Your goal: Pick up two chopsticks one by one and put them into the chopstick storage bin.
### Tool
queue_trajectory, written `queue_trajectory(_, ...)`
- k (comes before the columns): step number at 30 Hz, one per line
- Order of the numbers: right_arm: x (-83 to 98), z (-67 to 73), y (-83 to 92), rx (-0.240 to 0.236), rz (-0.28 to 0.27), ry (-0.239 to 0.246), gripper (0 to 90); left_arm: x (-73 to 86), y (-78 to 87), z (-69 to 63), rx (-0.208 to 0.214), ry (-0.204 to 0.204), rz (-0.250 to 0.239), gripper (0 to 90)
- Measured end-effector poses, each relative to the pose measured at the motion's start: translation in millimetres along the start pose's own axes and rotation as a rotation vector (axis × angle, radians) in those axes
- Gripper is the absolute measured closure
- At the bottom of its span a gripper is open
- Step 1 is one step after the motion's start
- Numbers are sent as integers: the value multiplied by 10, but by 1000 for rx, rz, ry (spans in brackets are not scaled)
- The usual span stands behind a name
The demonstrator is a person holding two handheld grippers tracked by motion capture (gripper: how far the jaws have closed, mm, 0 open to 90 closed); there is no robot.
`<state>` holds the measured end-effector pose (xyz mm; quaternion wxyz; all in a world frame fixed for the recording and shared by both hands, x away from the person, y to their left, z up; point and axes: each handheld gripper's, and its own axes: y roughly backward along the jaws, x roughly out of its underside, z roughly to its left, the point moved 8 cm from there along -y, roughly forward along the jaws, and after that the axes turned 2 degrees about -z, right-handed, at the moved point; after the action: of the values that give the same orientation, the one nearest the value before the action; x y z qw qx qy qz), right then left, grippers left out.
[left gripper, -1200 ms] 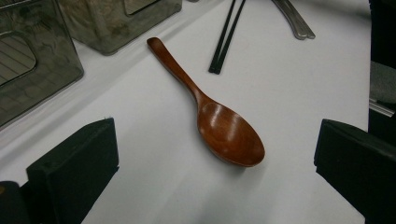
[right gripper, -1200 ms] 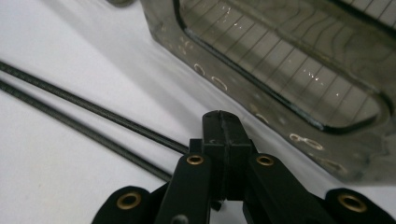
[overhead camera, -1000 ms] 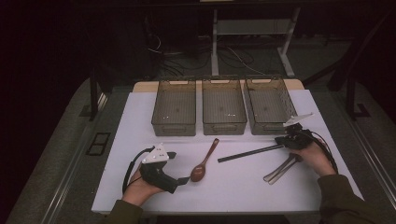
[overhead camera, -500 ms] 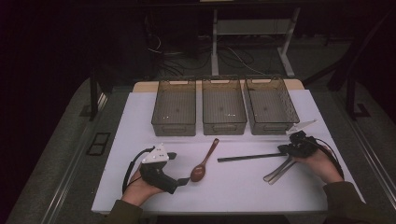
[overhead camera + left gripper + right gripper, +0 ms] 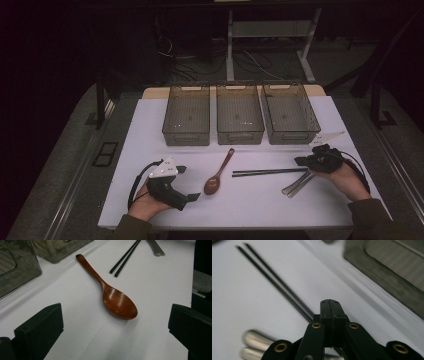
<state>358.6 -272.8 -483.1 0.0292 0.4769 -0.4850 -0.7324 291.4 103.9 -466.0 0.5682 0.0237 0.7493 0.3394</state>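
A: What is seen at the left of the table (image 5: 125,200)?

B: The left tool (image 5: 181,184) is held low over the white surface near the front edge, gripped by a hand (image 5: 145,205). Its jaws are spread wide and nothing is held between them. In the left gripper view the wooden spoon (image 5: 110,292) lies on the bare surface ahead of the two black jaws, apart from both, bowl nearest and handle pointing away.

A: And in the middle?

B: In the high view the spoon (image 5: 218,173) is laid at a slant, bowl toward the front. Just to its right a pair of black chopsticks (image 5: 269,172) is laid almost level across the table. Behind them, three clear bins (image 5: 239,114) are set side by side along the far part of the table.

A: What is found at the right?

B: The right tool (image 5: 300,161) is held by the other hand (image 5: 345,175) at the right end of the chopsticks. In the right gripper view its jaws are pressed fully together, and the chopsticks (image 5: 274,282) run under the tips. Whether they are actually pinched cannot be told. Metal utensil handles (image 5: 299,183) lie just in front of that tool.
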Motion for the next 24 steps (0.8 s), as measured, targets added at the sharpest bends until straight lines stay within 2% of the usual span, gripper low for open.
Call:
queue_trajectory(1, 0, 0, 0, 0, 0, 0, 899, 4, 3, 0, 0, 1, 0, 0)
queue_trajectory(2, -60, 111, -4, -33, -18, 24, 898, 8, 3, 1, -1, 4, 1, 0)
queue_trajectory(5, -135, 311, -54, -96, -38, 83, 842, 10, -6, 1, 1, 6, 3, 0)
queue_trajectory(6, -135, 311, -54, -96, -38, 83, 842, 8, -8, -4, 2, 6, 2, 0)
queue_trajectory(9, -240, 534, -137, -170, -61, 157, 789, 8, -13, -10, 5, 0, 5, 0)
queue_trajectory(10, -262, 571, -160, -182, -63, 168, 779, 9, -17, -11, 6, 2, 6, 0)
queue_trajectory(16, -318, 645, -304, -209, -43, 205, 760, 13, -29, -17, 12, 3, 7, 0)
queue_trajectory(20, -265, 627, -425, -195, 9, 245, 761, 14, -28, -18, 13, 2, 7, 0)
queue_trajectory(24, -246, 608, -451, -194, 15, 270, 763, 16, -29, -17, 15, 2, 8, 0)
